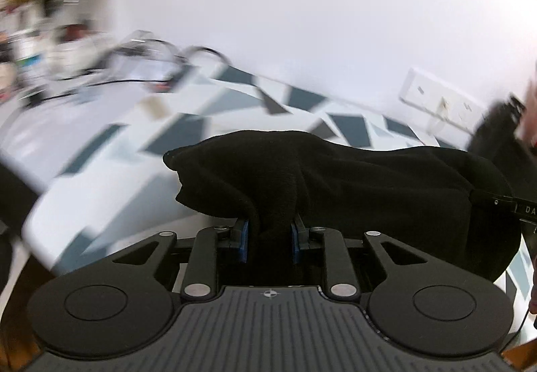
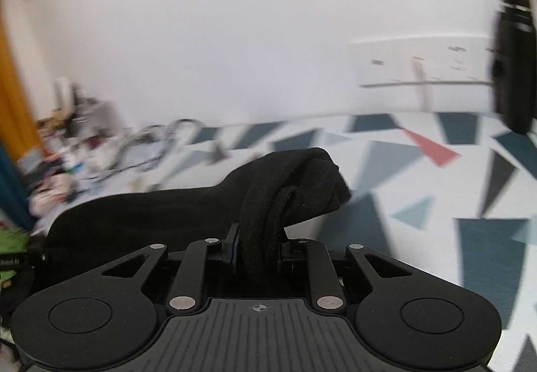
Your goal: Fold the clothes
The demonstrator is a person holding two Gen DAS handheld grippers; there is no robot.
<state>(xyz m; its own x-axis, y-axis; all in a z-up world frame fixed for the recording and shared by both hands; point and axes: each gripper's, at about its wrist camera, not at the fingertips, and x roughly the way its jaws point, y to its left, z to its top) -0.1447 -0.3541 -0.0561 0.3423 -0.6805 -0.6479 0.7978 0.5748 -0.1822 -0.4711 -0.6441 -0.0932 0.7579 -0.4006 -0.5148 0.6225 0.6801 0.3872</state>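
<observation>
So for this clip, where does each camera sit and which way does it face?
Left wrist: sits on the left gripper, looking along its fingers at the black garment pinched there; the right gripper shows at the right edge.
Right wrist: sits on the right gripper, facing the same garment bunched between its fingers, over the patterned surface.
Shared: the garment, the patterned surface, the white wall and its socket panel.
</observation>
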